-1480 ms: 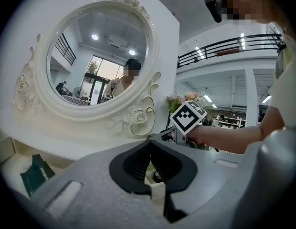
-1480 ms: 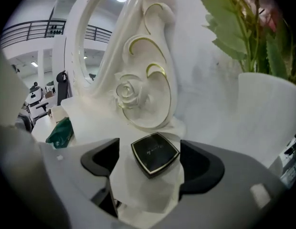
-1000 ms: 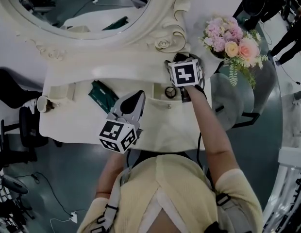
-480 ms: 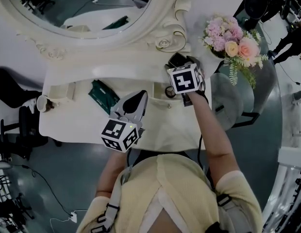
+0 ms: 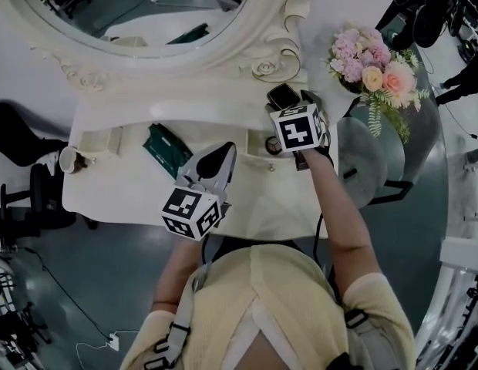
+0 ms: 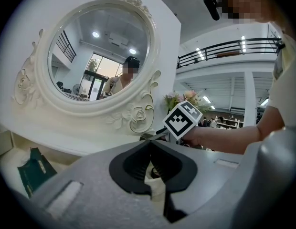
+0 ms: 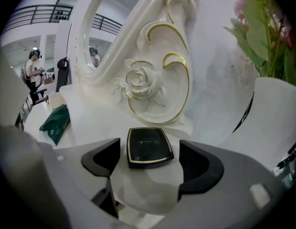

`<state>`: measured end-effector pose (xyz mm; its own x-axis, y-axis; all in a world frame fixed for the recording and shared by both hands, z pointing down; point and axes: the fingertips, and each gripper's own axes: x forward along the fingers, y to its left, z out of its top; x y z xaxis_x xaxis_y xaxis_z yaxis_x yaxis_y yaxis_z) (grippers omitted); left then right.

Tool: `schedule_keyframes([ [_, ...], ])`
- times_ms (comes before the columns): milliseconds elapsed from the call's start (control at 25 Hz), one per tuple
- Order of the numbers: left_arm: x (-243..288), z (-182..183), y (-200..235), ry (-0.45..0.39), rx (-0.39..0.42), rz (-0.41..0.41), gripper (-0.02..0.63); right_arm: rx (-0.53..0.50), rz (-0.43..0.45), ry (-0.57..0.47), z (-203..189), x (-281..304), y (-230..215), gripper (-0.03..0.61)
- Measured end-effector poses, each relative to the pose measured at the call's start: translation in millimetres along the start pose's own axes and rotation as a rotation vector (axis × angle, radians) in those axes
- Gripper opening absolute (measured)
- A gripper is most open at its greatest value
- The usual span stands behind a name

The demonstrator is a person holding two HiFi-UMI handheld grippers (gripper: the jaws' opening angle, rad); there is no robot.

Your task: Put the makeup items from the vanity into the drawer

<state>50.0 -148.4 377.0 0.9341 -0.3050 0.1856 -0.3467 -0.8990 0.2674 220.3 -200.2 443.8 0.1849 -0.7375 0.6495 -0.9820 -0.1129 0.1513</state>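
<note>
Though seemingly free, compact point(image 7: 149, 147) between jaws

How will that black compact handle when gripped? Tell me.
The black compact looks rigid and flat, so it probably won't roll or tip. Its glossy lid may be slippery, and lying low on the vanity top likely leaves little edge to grip.

The head view looks steeply down onto the vanity top point(image 5: 131, 195). The left gripper point(image 6: 153, 163) view faces the mirror point(image 6: 98, 51) from farther back. The right gripper point(image 7: 149, 162) view sits close, the black compact point(image 7: 149, 146) just ahead of its jaws. Both gripper views share the carved rose point(image 6: 138, 116) and green pouch point(image 6: 36, 168).
</note>
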Motion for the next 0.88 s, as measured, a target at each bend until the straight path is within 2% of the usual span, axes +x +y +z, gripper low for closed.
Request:
schedule_keyframes([
  [160, -2, -1, 3, 0.0, -0.003, 0.008, 0.0, 0.057, 0.037, 0.014, -3, 4, -5, 0.385],
  [400, -4, -1, 5, -0.002, -0.002, 0.013, 0.0, 0.131, 0.055, 0.034, -8, 2, -10, 0.357],
  [640, -5, 1, 8, -0.004, 0.002, 0.016, 0.0, 0.113, 0.076, 0.026, -7, 2, -8, 0.311],
  [880, -6, 2, 9, -0.003, 0.001, 0.019, 0.0, 0.103, 0.139, -0.073, 2, -10, 0, 0.308],
])
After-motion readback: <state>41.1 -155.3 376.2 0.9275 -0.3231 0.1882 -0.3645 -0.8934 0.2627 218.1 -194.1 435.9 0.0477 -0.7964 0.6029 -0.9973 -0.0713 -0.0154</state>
